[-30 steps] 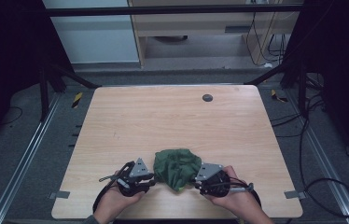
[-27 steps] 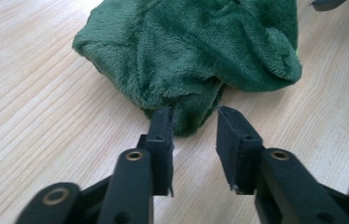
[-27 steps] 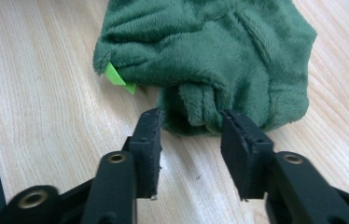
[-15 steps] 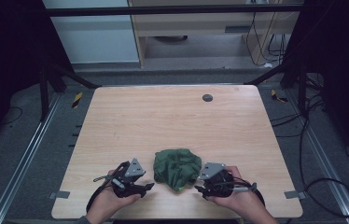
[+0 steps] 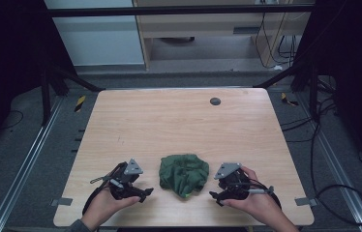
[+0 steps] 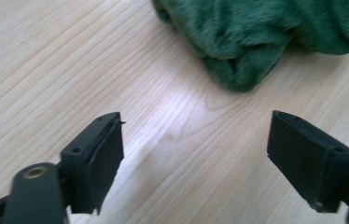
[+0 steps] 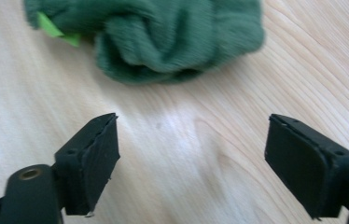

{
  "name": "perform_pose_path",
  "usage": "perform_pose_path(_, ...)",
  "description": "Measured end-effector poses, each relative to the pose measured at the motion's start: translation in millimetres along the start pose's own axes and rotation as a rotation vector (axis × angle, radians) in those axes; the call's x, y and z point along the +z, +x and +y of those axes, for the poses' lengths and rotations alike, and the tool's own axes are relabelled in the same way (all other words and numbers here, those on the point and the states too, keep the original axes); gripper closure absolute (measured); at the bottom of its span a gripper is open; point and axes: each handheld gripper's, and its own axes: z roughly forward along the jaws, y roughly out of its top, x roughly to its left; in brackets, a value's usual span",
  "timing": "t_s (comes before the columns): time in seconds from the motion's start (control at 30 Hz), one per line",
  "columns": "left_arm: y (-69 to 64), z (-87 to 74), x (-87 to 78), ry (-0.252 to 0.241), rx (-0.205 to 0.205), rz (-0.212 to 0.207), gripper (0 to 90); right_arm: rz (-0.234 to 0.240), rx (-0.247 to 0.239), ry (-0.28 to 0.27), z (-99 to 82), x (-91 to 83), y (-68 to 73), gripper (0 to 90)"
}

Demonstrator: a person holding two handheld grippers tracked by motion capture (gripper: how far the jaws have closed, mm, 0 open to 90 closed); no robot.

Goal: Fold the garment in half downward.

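Cloth (image 5: 184,174), dark green, bunched in a loose heap near the front edge of the wooden counter (image 5: 179,125), between the two grippers. Left gripper (image 5: 144,192) just beside the heap on its left, apart from it; jaws spread wide, just been opening, only bare wood between them. Right gripper (image 5: 215,195) just beside the heap on its right, also apart; jaws likewise spread, just been opening, nothing between them. Seen from the left gripper view: cloth (image 6: 266,37) ahead and to the right of the jaws, folded lump nearest. Seen from the right gripper view: cloth (image 7: 163,32) ahead, a bright green tag (image 7: 53,28) poking out at its left edge. Small dark round disc (image 5: 215,101) near the counter's far edge, well apart from the cloth.
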Motion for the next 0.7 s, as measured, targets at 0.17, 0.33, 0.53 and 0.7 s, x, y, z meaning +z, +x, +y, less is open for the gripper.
perform_pose_path(0.17,19.9,-6.8,-3.5,0.008,-0.049,0.032,11.1,-0.020,0.102,0.002,-5.5,-0.3,-19.0,8.9)
perform_pose_path(0.33,46.8,-17.7,-10.8,-0.009,-0.116,0.072,8.4,-0.048,0.178,-0.015,-13.6,-2.4,-42.3,6.2)
perform_pose_path(0.53,77.9,-30.7,-11.8,-0.032,-0.202,0.072,8.0,-0.089,0.251,-0.023,-24.6,2.8,-65.9,6.8)
perform_pose_path(0.7,96.7,-37.1,-3.2,-0.021,-0.231,0.126,8.4,-0.115,0.284,-0.014,-32.2,11.0,-80.0,7.6)
